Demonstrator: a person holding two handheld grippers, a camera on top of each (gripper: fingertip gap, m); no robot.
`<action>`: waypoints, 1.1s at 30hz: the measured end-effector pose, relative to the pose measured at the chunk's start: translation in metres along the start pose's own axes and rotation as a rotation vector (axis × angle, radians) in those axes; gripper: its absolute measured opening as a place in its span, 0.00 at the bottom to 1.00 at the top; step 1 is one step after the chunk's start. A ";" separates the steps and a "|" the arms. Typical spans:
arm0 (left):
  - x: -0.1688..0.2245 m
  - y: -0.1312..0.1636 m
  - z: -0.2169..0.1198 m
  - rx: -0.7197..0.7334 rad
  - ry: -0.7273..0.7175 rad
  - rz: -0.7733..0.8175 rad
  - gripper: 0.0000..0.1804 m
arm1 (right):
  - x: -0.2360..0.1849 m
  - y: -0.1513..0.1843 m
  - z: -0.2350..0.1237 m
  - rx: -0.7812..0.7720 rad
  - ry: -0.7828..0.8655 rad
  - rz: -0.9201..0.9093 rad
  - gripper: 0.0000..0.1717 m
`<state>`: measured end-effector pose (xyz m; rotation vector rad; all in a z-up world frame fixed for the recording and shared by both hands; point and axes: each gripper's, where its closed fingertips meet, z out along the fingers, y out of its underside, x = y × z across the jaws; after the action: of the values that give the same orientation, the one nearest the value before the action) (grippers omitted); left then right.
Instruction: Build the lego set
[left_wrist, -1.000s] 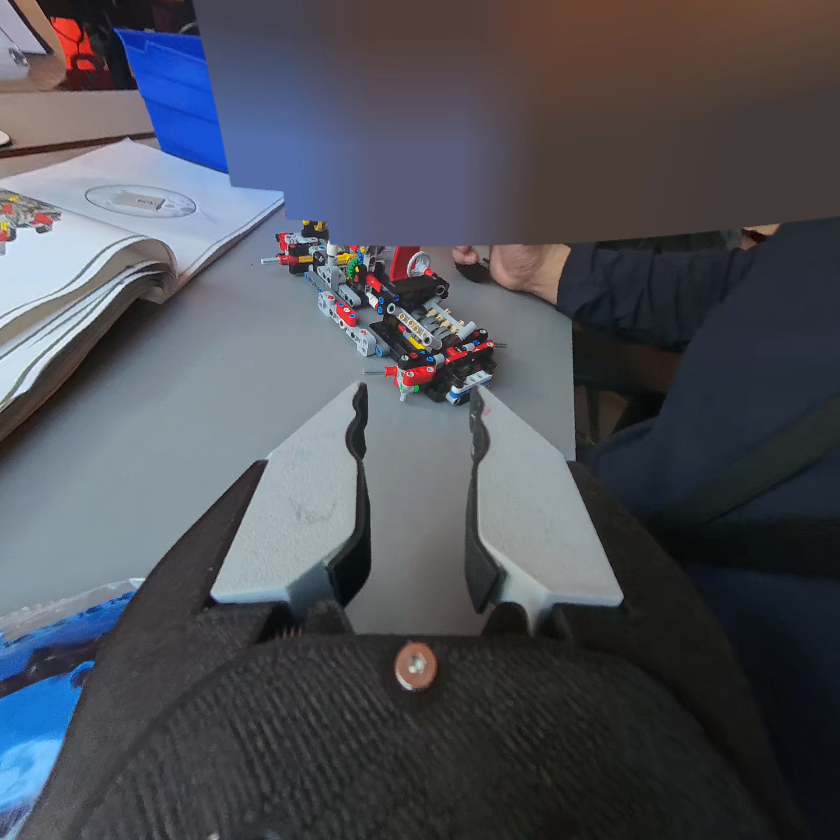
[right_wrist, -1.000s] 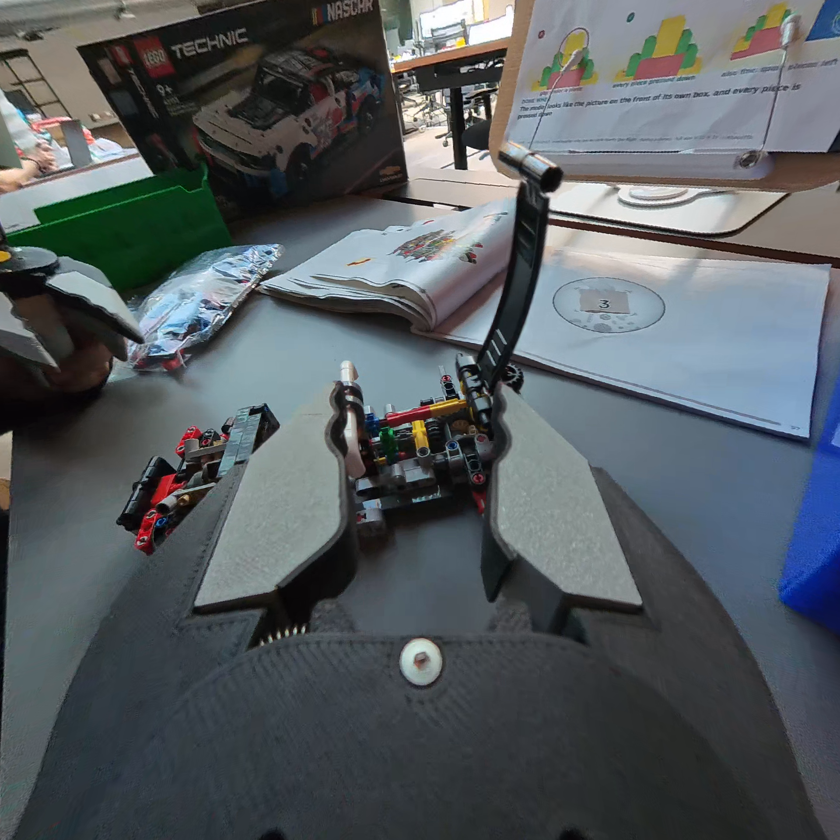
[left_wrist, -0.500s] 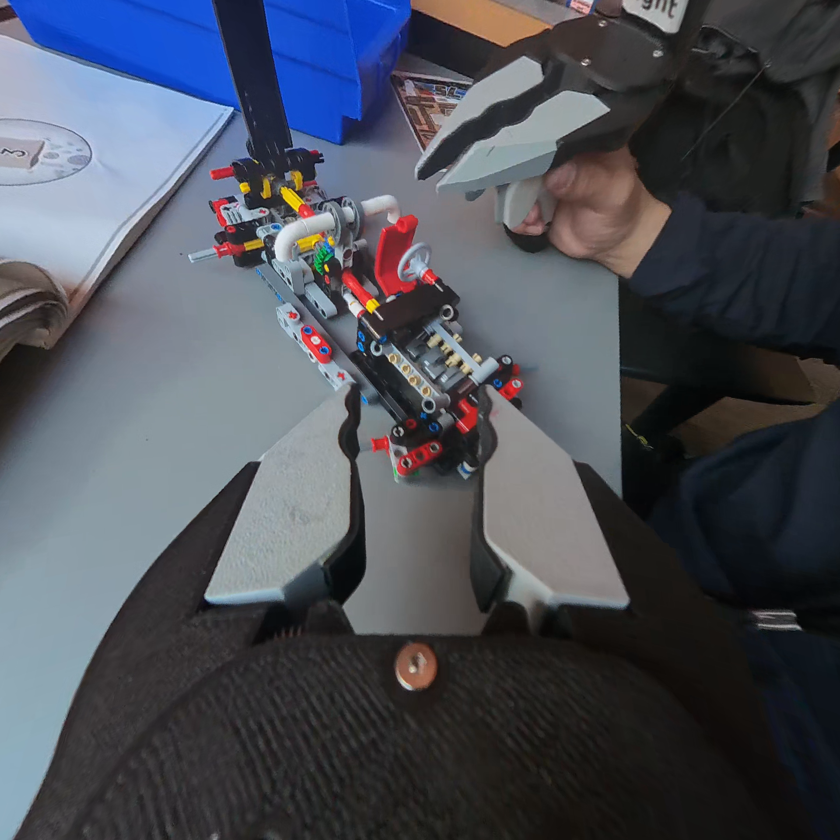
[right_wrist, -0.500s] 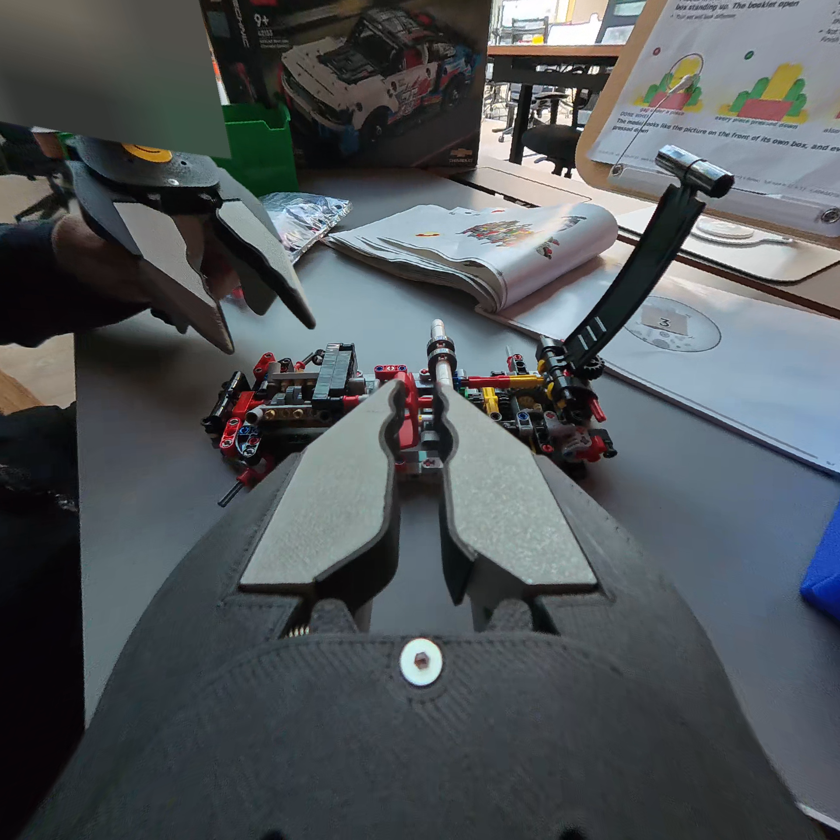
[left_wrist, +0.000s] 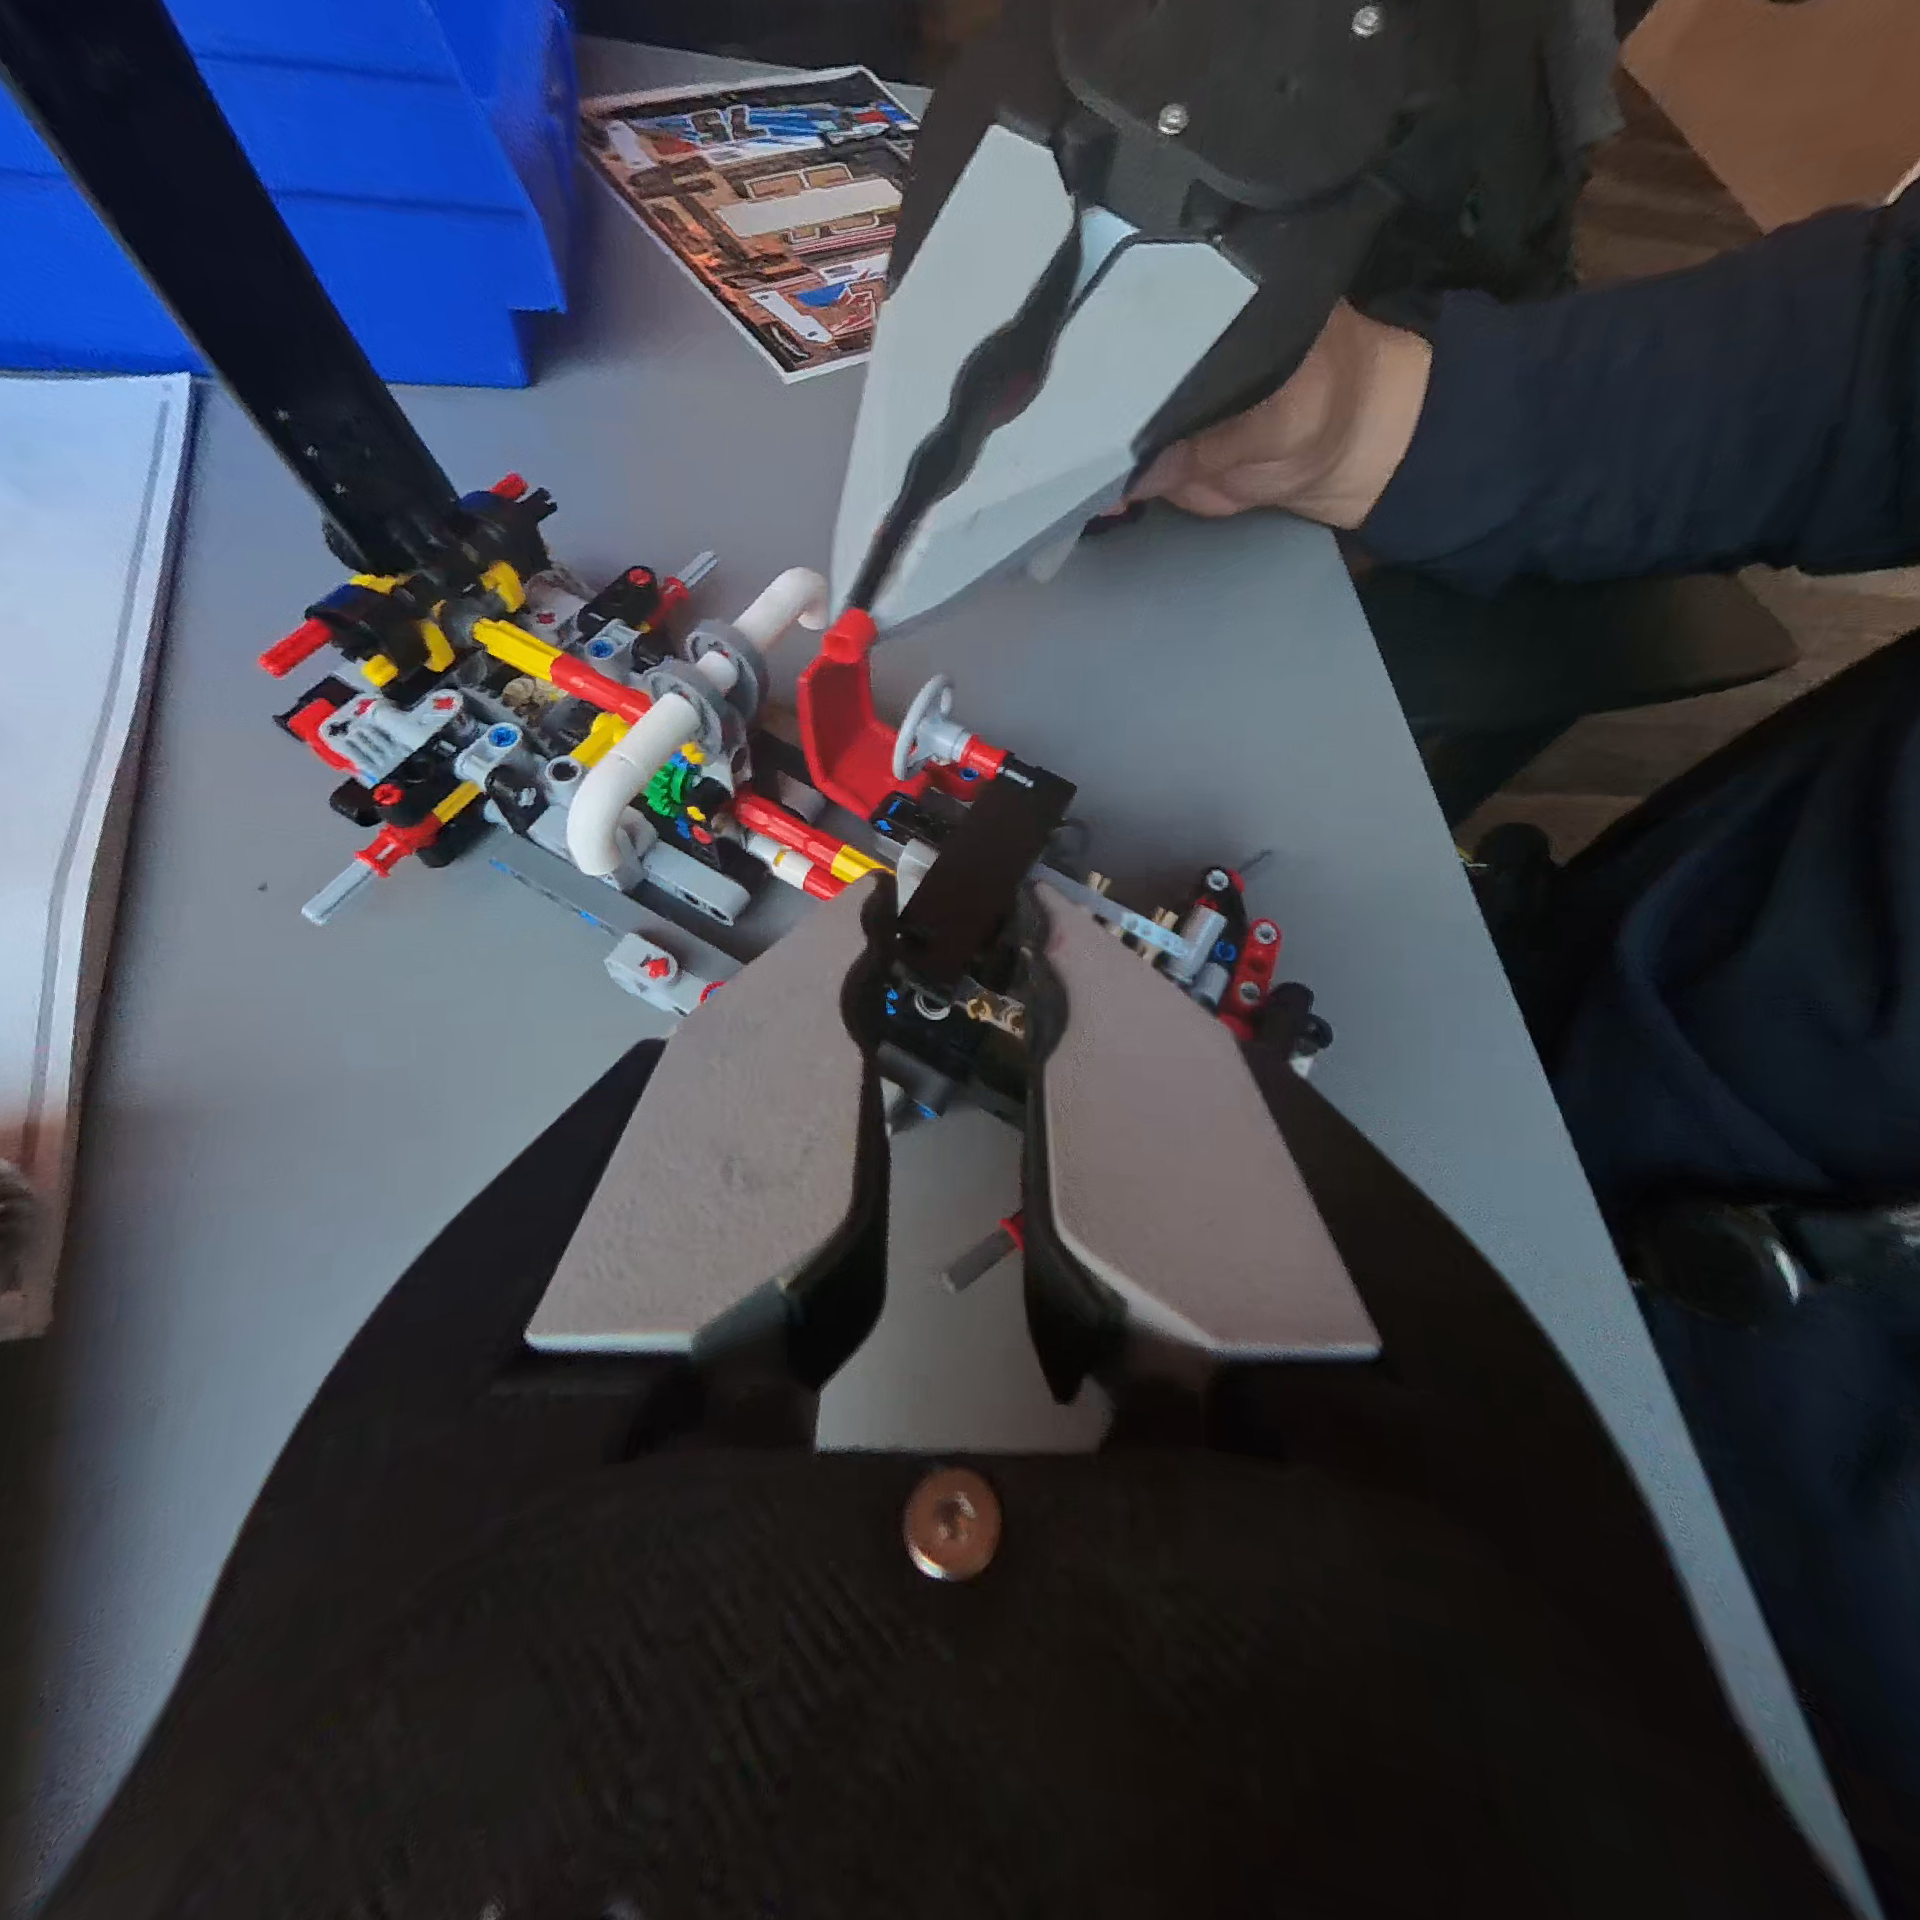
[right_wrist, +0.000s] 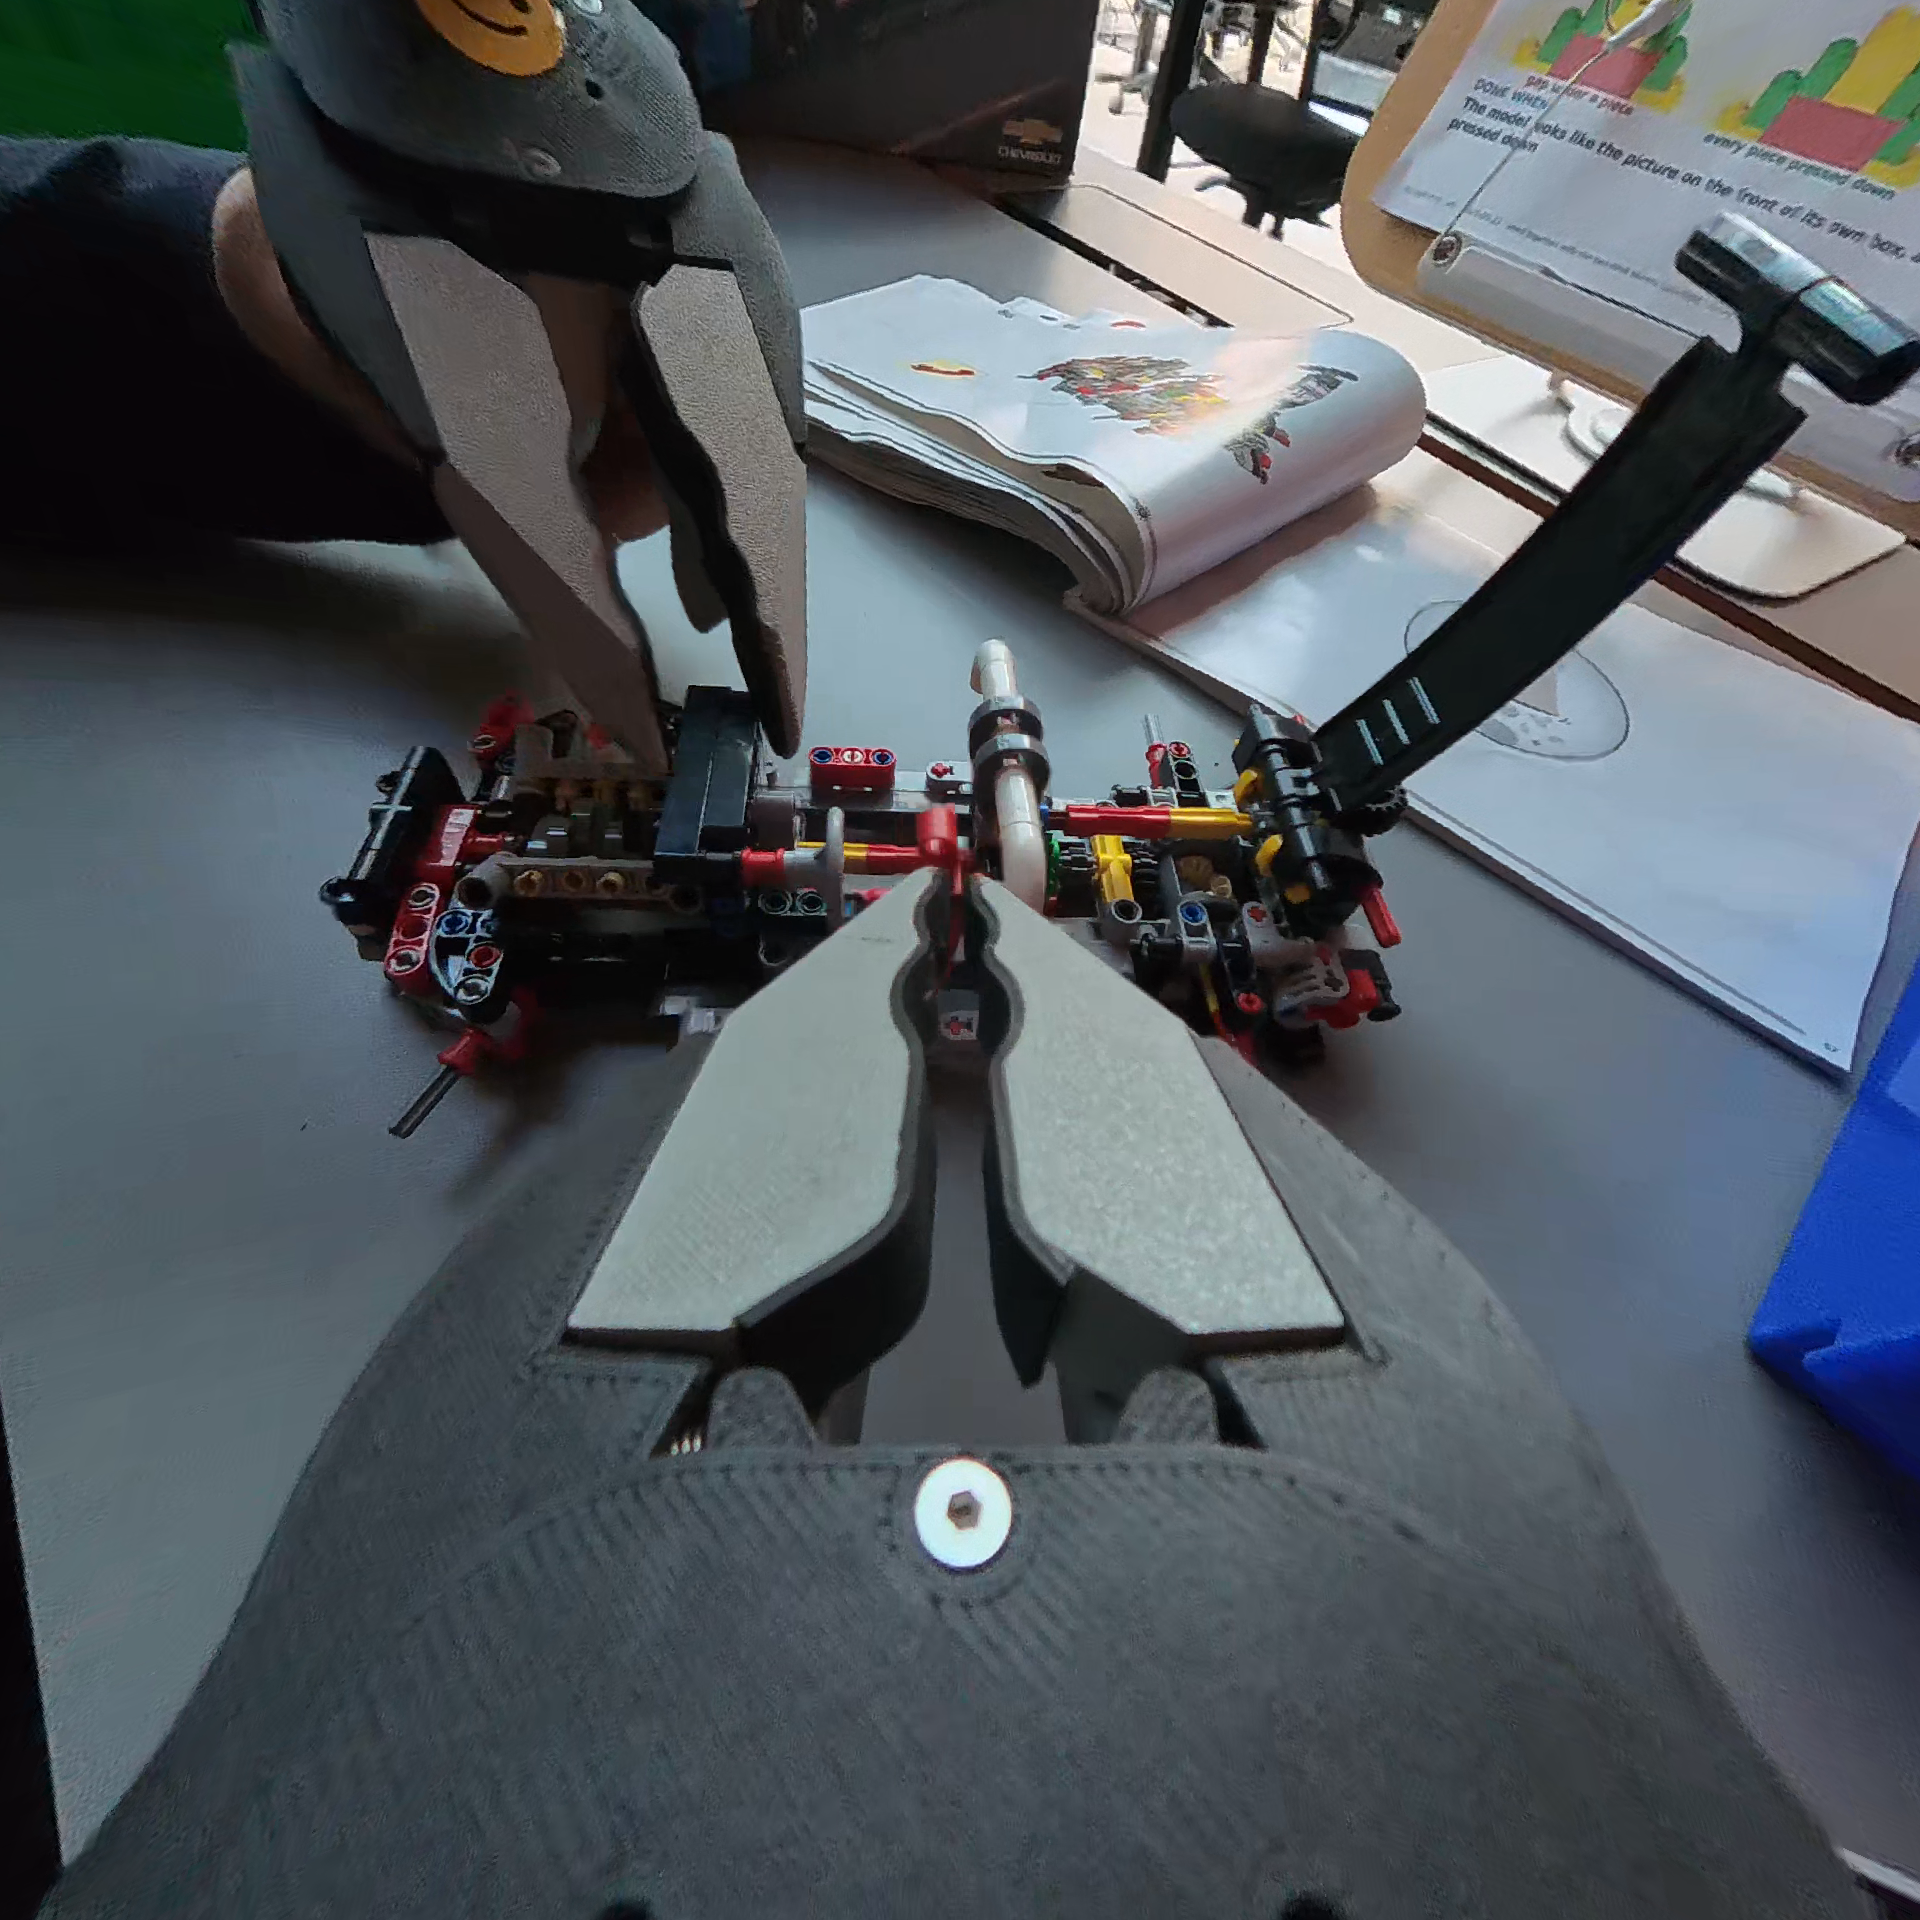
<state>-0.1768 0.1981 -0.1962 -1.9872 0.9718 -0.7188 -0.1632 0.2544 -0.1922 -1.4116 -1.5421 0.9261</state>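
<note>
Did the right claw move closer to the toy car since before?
Yes. The right claw went from beside the car's black-strap end toward its middle, and now pinches the red seat there, fingers closed.

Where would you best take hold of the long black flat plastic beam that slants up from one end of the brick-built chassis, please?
Probably at mid-length of the long black flat plastic beam, pads on its two broad faces, coming from the open side over the white page. Its foot is crowded among pins on the brick-built chassis, and its top ends in a crossbar.
</note>
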 end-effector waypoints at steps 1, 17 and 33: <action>0.000 0.000 0.000 0.001 0.013 0.005 0.10 | 0.002 0.002 0.001 -0.013 0.004 0.017 0.00; -0.001 0.000 0.000 0.020 0.024 0.005 0.10 | 0.008 0.000 0.000 -0.023 0.103 0.062 0.06; -0.001 0.000 -0.001 0.030 0.035 0.003 0.10 | 0.016 0.007 0.018 -0.074 -0.172 0.163 0.12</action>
<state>-0.1777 0.1985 -0.1957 -1.9532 0.9788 -0.7645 -0.1774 0.2712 -0.2039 -1.5627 -1.6191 1.1242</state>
